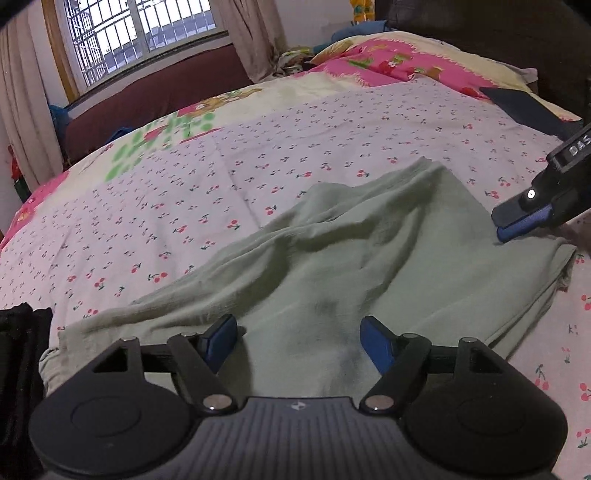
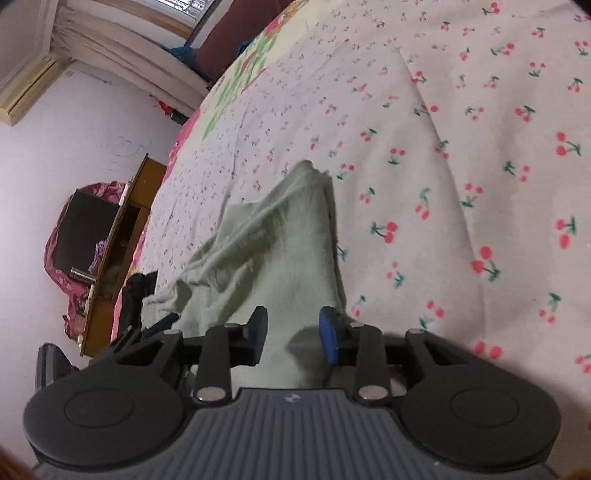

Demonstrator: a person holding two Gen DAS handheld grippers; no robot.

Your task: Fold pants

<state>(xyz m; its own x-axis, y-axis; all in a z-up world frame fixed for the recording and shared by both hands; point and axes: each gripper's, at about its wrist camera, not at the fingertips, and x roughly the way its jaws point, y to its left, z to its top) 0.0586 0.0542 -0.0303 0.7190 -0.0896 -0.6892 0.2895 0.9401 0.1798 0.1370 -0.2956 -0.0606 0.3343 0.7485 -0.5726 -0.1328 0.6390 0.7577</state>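
Pale green pants (image 1: 332, 266) lie crumpled and partly folded on the cherry-print bed sheet (image 1: 184, 206). My left gripper (image 1: 297, 330) hovers low over their near edge, jaws wide open, with cloth under the gap but none pinched. At the right edge of the left wrist view, my right gripper (image 1: 517, 221) reaches in over the right side of the pants. In the right wrist view the pants (image 2: 266, 251) run away in a ridge, and the right gripper (image 2: 293, 328) stands over their near end. Its blue pads (image 2: 328, 332) are apart and do not press the cloth.
A pink patterned quilt (image 1: 388, 62) and a dark folded item (image 1: 524, 107) lie at the bed's far end under a barred window (image 1: 140, 33). Black cloth (image 1: 18, 350) sits at the left edge. A wooden cabinet (image 2: 122, 251) stands beside the bed.
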